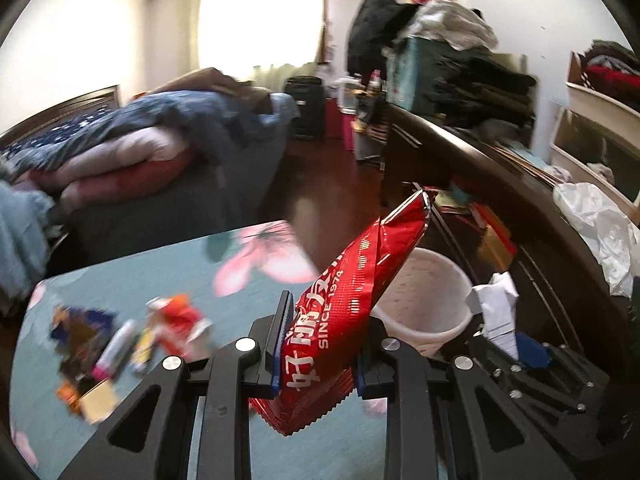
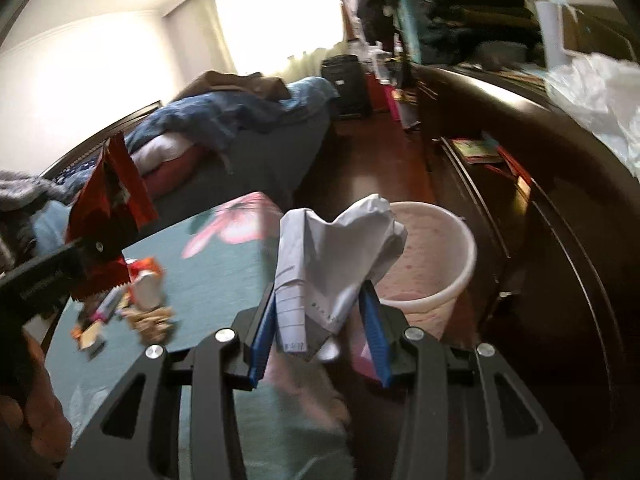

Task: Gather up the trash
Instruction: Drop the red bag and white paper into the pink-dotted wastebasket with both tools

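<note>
My left gripper is shut on a red snack wrapper with white lettering; the wrapper sticks up and to the right, over the near rim of a pale pink bin. My right gripper is shut on a crumpled sheet of white lined paper, held just left of the same bin. In the left wrist view the paper and the right gripper show beyond the bin. The right wrist view catches the red wrapper at far left. More trash lies on the teal table.
The bin stands on the wood floor between the flower-printed table and a dark cabinet with open shelves. White plastic lies on the cabinet top. A bed piled with bedding fills the left. A hand shows at the lower left.
</note>
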A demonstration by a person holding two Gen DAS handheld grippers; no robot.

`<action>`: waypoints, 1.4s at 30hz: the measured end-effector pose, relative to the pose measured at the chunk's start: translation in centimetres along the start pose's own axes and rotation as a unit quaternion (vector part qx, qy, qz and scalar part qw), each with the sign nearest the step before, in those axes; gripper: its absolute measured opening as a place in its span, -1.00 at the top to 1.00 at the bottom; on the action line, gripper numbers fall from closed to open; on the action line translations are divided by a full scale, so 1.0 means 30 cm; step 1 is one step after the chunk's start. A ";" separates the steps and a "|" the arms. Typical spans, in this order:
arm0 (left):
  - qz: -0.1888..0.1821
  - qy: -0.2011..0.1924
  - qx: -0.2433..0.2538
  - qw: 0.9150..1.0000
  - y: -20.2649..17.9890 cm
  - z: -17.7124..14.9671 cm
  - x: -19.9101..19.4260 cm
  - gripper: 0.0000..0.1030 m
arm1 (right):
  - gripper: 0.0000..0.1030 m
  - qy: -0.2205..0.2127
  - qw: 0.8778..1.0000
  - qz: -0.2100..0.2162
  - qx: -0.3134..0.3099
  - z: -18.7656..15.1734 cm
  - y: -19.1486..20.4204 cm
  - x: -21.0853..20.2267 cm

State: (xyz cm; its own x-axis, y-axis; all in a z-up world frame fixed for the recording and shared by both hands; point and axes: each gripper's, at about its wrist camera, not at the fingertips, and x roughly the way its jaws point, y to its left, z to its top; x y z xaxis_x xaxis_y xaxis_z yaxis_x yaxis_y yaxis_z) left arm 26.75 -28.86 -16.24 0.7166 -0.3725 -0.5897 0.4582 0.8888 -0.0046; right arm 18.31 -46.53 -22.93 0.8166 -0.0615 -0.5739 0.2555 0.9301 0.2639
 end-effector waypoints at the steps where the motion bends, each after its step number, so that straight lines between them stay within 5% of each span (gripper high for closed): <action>1: -0.003 0.003 0.006 1.000 -0.024 0.012 0.029 0.51 | 0.20 0.002 1.000 -0.004 0.004 0.003 -0.028 0.017; 15: -0.057 0.079 0.039 0.994 -0.298 0.136 0.481 0.48 | 0.19 0.026 0.998 -0.039 0.052 0.079 -0.318 0.313; 17: -0.063 0.086 0.035 0.994 -0.310 0.144 0.523 0.34 | 0.18 0.026 0.997 -0.043 0.051 0.086 -0.332 0.349; 21: -0.081 0.085 0.012 0.993 -0.304 0.167 0.582 -0.31 | 0.03 0.025 0.997 -0.057 0.040 0.098 -0.357 0.437; 24: -0.089 0.080 0.003 0.993 -0.297 0.178 0.598 -0.41 | -0.08 0.022 0.997 -0.067 0.034 0.099 -0.373 0.476; 33: -0.089 0.073 -0.025 0.993 -0.187 0.157 0.515 -0.52 | -0.34 0.010 0.996 -0.089 0.018 0.055 -0.331 0.415; 42: -0.049 0.035 -0.031 0.998 -0.031 0.059 0.232 -0.63 | -0.61 -0.007 0.997 -0.074 -0.020 0.023 -0.145 0.206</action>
State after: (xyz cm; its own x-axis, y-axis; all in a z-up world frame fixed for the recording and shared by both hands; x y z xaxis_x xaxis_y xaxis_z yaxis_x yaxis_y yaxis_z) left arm 32.26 -32.75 -18.92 0.6309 -0.4403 -0.6389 0.4890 0.8649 -0.1132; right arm 22.61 -51.21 -27.08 0.7789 -0.2040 -0.5931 0.3534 0.9240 0.1463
